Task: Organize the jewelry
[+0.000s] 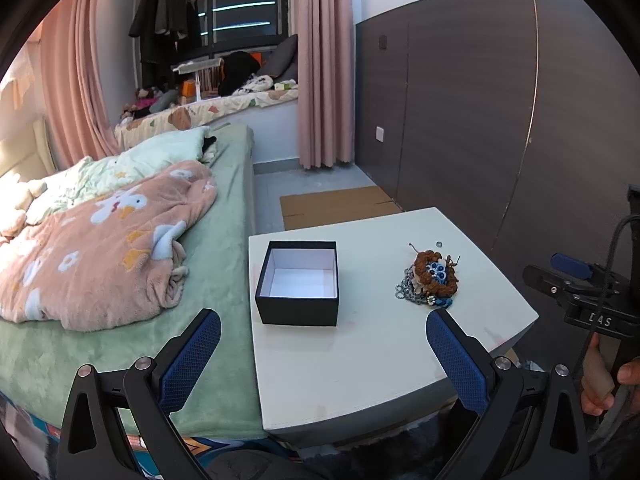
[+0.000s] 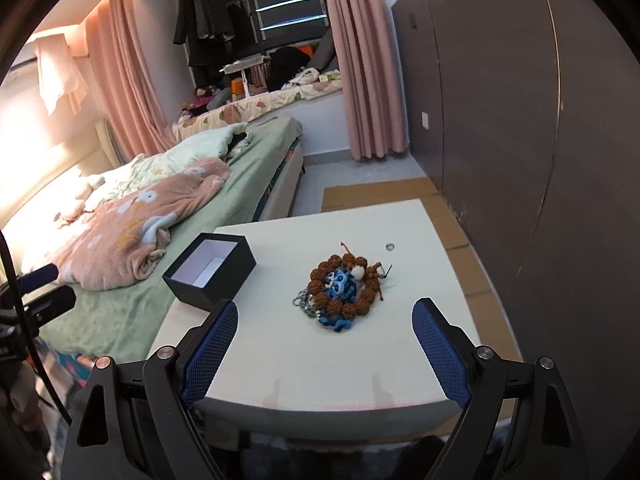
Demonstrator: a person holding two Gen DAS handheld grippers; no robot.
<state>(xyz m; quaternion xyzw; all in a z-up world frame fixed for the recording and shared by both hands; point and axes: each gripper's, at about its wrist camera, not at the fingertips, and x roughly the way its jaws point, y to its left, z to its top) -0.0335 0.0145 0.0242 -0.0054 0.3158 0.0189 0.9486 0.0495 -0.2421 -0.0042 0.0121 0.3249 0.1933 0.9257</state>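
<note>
A black box with a white inside stands open and empty on the left part of a white table. To its right lies a jewelry pile: a brown bead bracelet around blue pieces, over a silver chain. A small ring lies apart, behind the pile. My left gripper hovers open near the table's front, empty. My right gripper is open too, just in front of the pile, holding nothing.
A bed with a pink blanket and green sheet touches the table's left side. A dark panelled wall runs along the right. Flattened cardboard lies on the floor behind the table. A hand holds the right gripper's handle.
</note>
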